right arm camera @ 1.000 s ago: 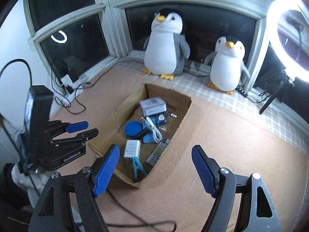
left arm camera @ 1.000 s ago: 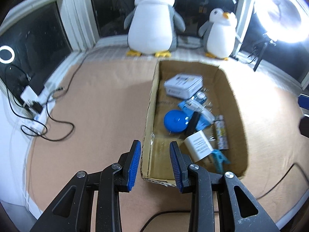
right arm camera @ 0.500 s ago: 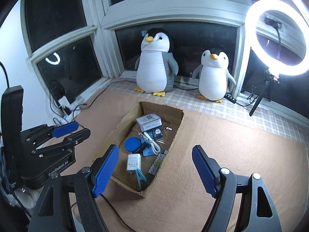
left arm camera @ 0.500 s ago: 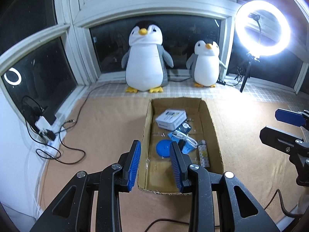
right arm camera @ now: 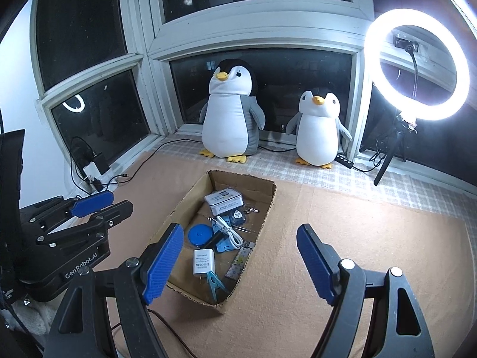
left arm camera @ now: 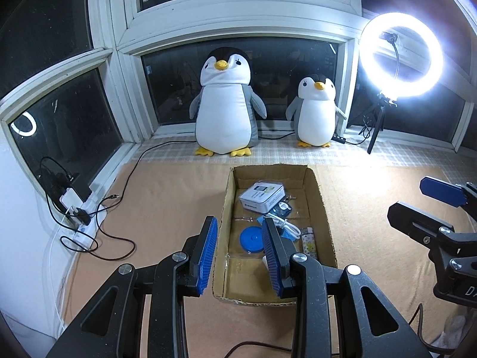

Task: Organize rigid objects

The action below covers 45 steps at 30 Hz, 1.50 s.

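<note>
Step, as judged: the sorting looks done or paused, both tools raised, nothing held. The cardboard box (right arm camera: 269,205) sits mid-surface on the tan mat, short end toward the window-side edge. Inside it: white tin (right arm camera: 224,199), blue disc (right arm camera: 199,235), white charger (right arm camera: 203,262), lighter (right arm camera: 241,259).

Left tool (left arm camera: 240,258): narrow gap, empty, over the box's near rim. Right tool (right arm camera: 238,264): wide, empty, above the box's near-right corner.

Next move, if any: descend onto one item.
</note>
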Tool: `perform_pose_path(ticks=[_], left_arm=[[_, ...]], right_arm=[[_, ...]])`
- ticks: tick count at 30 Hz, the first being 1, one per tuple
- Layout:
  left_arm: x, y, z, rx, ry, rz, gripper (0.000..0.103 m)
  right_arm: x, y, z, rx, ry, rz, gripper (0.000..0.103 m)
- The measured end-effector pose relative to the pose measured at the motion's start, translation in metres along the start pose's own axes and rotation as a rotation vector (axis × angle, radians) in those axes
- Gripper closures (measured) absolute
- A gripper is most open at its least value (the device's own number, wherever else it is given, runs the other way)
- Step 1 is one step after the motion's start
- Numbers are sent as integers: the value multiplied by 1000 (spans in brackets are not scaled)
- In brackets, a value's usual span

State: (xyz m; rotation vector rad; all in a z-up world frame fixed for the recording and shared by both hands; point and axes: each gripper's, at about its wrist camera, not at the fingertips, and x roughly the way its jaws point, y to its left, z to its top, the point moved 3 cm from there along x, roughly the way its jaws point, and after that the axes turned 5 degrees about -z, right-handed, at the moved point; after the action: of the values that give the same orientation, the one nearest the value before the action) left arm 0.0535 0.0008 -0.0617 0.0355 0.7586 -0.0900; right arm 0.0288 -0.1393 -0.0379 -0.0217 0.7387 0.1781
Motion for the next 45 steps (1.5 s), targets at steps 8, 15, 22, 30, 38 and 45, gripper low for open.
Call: perform_pose_path(ticks=[8,15,22,30,38,45], left_arm=[[2,0,0,-6,10,-3,69],[6,2,-1,-12,26,2,55],[11,4,-1,-17,40,6,54],[14,6,-2,-26,50,11,54],[11,5,-1,-26,44,4,44],[11,5,-1,-29,45,-7,43]], right_arm=[[-1,-7,-1,15,-5,-17,27],[1,-9,0,20,-1,-20,27],[1,-10,0,22,-2,-24,25],[1,-13,1,19,-5,-25,24],[1,-15,0,14,0,-24,23],[2,-15,0,16,0,-25,23]])
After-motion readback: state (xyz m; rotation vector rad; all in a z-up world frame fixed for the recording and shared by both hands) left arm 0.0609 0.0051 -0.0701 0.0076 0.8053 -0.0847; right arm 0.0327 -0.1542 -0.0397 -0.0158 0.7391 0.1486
